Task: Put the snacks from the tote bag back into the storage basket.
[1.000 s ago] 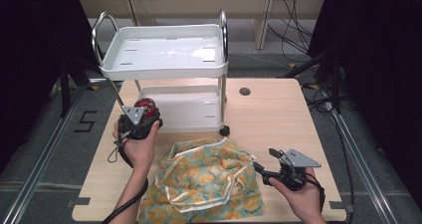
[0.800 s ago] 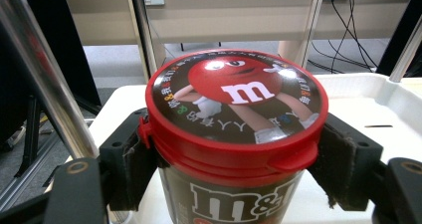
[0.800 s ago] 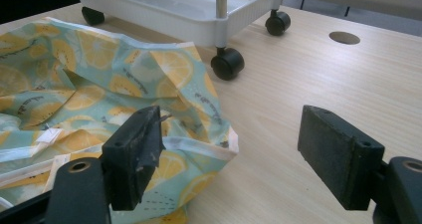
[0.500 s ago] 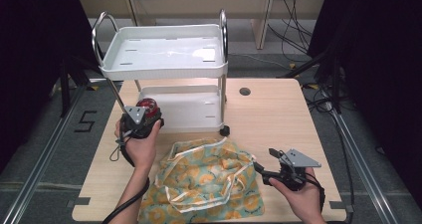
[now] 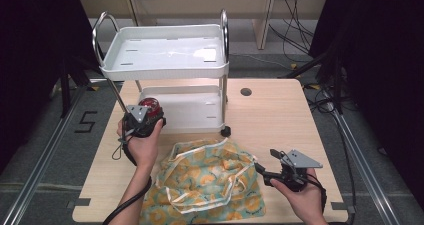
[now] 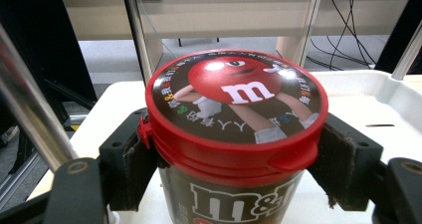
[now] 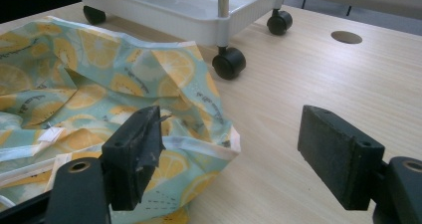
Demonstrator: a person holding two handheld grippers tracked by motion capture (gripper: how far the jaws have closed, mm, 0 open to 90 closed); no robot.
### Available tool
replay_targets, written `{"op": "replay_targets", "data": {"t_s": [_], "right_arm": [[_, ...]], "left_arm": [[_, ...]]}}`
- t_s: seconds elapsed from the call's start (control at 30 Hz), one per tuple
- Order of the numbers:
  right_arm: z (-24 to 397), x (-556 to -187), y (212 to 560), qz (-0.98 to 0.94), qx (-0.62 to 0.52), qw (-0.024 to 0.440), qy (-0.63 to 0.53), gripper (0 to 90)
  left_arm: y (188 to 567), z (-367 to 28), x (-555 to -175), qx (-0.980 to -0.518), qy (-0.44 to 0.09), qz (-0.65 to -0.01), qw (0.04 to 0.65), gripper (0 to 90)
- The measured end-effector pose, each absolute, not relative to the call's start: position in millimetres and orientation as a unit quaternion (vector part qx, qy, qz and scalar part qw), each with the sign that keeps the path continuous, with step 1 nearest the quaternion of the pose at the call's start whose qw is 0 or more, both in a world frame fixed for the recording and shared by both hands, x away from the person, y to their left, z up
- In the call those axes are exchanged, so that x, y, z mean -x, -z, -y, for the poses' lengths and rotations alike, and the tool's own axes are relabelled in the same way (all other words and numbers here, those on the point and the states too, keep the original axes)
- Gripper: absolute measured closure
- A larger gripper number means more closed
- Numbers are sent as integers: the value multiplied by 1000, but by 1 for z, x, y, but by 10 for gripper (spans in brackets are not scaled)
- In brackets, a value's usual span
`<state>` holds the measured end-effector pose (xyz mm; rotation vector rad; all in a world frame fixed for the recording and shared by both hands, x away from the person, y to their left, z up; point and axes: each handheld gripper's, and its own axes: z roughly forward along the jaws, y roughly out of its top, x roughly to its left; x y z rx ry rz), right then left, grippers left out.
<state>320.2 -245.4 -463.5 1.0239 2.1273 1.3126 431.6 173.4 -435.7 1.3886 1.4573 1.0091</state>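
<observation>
Left gripper (image 6: 234,149) clamps one red-lidded candy tub (image 6: 234,114) | right gripper (image 7: 234,149) spread wide beside one lemon-print bag (image 7: 74,94) | one white two-shelf cart (image 5: 165,60)

A red lid with a red cartoon figure is seen on the dark brown candy tub (image 6: 236,134). Yellow lemon slices are printed on the pale green bag (image 5: 210,177). The cart (image 5: 165,55) is white.

Left gripper (image 6: 234,169) is clamped on an M&M's tub (image 6: 235,134), both black pads tight under its red lid, dead centre of the frame. White cart tray (image 6: 368,104) sits behind it, with a chrome post (image 6: 30,119) slanting down the left edge.
</observation>
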Motion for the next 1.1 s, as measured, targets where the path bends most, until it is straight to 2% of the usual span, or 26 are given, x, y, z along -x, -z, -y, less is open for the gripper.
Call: {"op": "replay_targets", "data": {"t_s": [1.1], "right_arm": [[245, -320, 464, -769, -367, 218, -475, 264]], "left_arm": [[444, -170, -445, -573, -393, -574, 432, 253]]}}
